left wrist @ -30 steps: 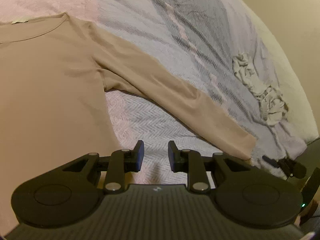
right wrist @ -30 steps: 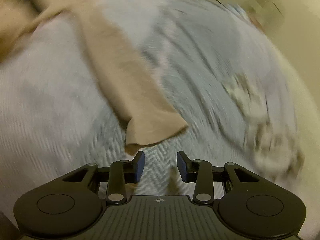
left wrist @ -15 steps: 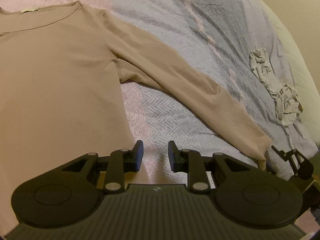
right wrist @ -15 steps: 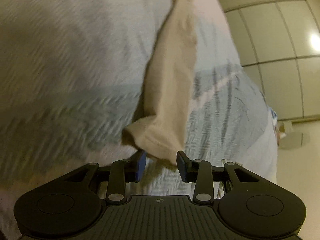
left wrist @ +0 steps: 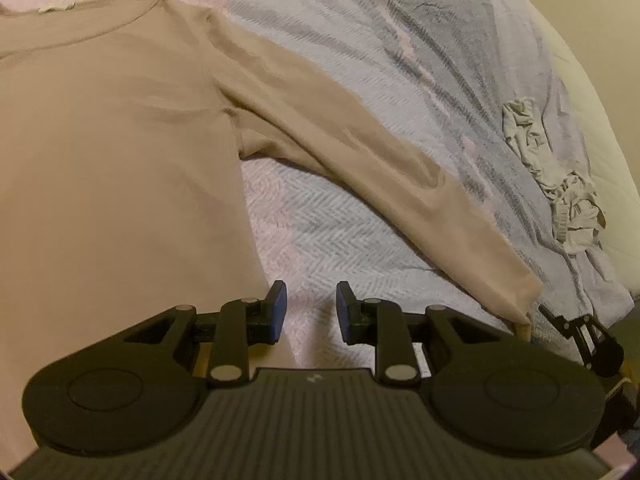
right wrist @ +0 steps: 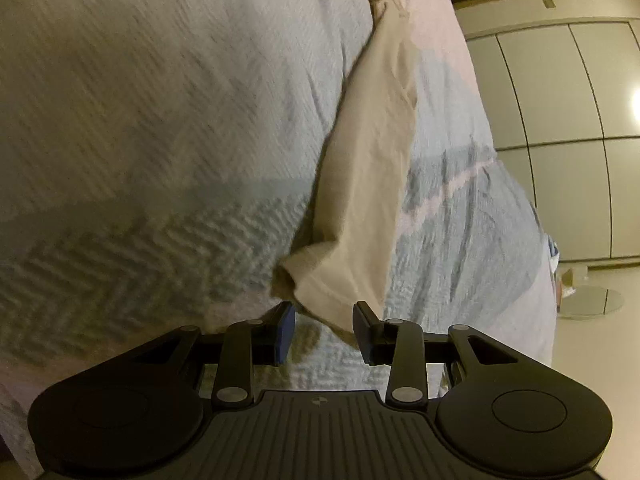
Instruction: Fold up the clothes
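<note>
Our left gripper (left wrist: 308,307) pitched steeply down, jaws apart w/ nothing btwn pads, our right gripper (right wrist: 324,322) angled down, rolled sideways, jaws wider, we see fingertips (right wrist: 287,318) parted, no pad contact visible

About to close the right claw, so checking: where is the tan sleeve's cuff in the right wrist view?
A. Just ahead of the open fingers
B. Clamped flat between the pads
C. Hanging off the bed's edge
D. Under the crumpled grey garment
A: the cuff lies on the bedspread just ahead of the right claw, whose pads stand apart without pressing on it.
</note>
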Tool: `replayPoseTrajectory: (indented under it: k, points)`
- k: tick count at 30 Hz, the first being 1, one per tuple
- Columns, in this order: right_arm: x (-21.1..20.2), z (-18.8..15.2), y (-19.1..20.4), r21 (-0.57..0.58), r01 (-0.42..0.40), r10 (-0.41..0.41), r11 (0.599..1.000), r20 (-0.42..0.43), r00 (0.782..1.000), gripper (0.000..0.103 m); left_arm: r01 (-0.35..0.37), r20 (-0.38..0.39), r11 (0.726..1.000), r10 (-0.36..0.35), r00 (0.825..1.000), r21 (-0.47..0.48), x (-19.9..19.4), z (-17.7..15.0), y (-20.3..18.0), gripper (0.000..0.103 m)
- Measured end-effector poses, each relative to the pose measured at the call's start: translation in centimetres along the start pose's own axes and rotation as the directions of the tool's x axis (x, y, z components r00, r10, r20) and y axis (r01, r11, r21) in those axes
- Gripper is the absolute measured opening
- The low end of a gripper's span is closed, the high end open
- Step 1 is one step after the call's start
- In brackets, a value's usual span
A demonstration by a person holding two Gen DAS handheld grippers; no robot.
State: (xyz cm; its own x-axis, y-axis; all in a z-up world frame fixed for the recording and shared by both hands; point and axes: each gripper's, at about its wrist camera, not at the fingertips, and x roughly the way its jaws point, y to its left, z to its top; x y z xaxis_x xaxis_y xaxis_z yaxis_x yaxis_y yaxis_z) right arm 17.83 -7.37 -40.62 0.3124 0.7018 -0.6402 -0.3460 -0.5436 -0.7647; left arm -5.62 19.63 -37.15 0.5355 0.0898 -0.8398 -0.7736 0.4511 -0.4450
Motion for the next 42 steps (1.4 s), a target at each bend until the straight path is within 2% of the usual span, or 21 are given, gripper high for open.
replayPoseTrajectory:
  k: [2,4,6,9,16,21,23,25,26,27,28,29,30,31,32,34,37,40,42]
  points:
    - [0.0,0.6,0.5,0.01,0.019,-0.019,1.0,0.008,1.0,0.036,0.005,-0.003,1.0,-0.005,1.0,-0.009,0.1,0.0,-0.1,0.021]
    - [-0.2,0.7,0.3,0.029,0.037,-0.037,0.999,0.018,0.999,0.029,0.009,0.0,1.0,-0.009,1.0,-0.001,0.1,-0.1,-0.3,0.021]
    - [-0.4,0.6,-0.1,0.048,0.04,-0.041,0.998,0.018,0.999,0.011,0.008,-0.002,1.0,-0.008,1.0,0.003,0.1,-0.2,-0.3,0.021]
    - [-0.7,0.2,-0.6,0.067,0.036,-0.036,0.997,0.01,0.999,0.009,0.004,-0.007,1.0,-0.004,1.0,-0.004,0.2,-0.3,-0.2,0.021]
    - [-0.9,0.0,-0.6,0.016,0.067,-0.068,0.998,0.026,0.997,0.009,0.005,-0.01,1.0,-0.005,1.0,-0.009,0.4,-0.6,-0.4,0.021]
    - [0.3,0.1,-1.1,-0.02,0.007,-0.006,1.0,0.074,0.997,0.008,0.004,-0.011,1.0,-0.004,1.0,-0.011,0.4,-0.7,-0.5,0.021]
    - [0.0,0.3,-1.9,0.037,-0.043,0.04,0.998,0.096,0.995,0.0,-0.001,-0.01,1.0,0.001,1.0,-0.011,0.3,-0.7,-0.6,0.021]
    - [-0.6,0.3,-3.2,0.121,-0.057,0.043,0.991,0.12,0.992,0.0,-0.004,-0.007,1.0,0.004,1.0,-0.013,0.1,-0.6,-0.5,0.021]
    - [-0.7,0.3,-4.7,0.203,-0.064,0.039,0.977,0.124,0.991,0.0,-0.006,-0.006,1.0,0.006,1.0,-0.012,0.0,-0.6,-0.5,0.021]
    - [-0.9,0.0,-6.6,0.319,-0.083,0.045,0.944,0.124,0.991,0.0,-0.009,-0.003,1.0,0.009,1.0,-0.011,-0.1,-0.5,-0.5,0.021]
    - [-1.0,-0.4,-8.6,0.443,-0.105,0.055,0.89,0.124,0.991,0.0,-0.012,0.0,1.0,0.012,1.0,-0.011,-0.2,-0.3,-0.5,0.021]
    - [-1.1,-1.1,-10.8,0.564,-0.124,0.064,0.817,0.126,0.99,0.0,-0.013,0.004,1.0,0.013,1.0,-0.01,-0.3,-0.2,-0.5,0.021]
    - [-1.0,-2.1,-13.0,0.679,-0.136,0.067,0.722,0.127,0.99,0.0,-0.014,0.007,1.0,0.014,1.0,-0.011,-0.4,-0.1,-0.6,0.021]
    - [-0.8,-3.0,-14.9,0.763,-0.136,0.066,0.632,0.122,0.99,0.0,-0.014,0.01,1.0,0.014,1.0,-0.011,-0.4,0.1,-0.6,0.021]
    - [-0.2,-3.9,-16.2,0.816,-0.126,0.068,0.564,0.105,0.992,0.0,-0.014,0.013,1.0,0.014,1.0,-0.012,-0.5,0.2,-0.6,0.021]
    - [1.5,-6.0,-18.0,0.898,-0.1,0.108,0.428,0.059,0.992,0.0,-0.009,0.017,1.0,0.01,1.0,-0.014,-0.5,0.3,-0.7,0.021]
    - [4.6,-8.7,-18.0,0.969,-0.071,0.249,0.236,0.01,0.968,0.0,-0.004,0.021,1.0,0.004,1.0,-0.018,-0.5,0.2,-0.8,0.021]
    - [6.1,-10.8,-17.3,0.997,-0.059,0.321,0.058,0.037,0.946,0.0,-0.009,0.015,1.0,0.01,1.0,-0.023,-0.7,0.0,-0.6,0.021]
    - [5.7,-12.0,-17.1,0.997,-0.046,0.313,-0.054,0.061,0.948,0.0,-0.016,0.012,0.999,0.016,1.0,-0.031,-0.9,-0.2,-0.2,0.021]
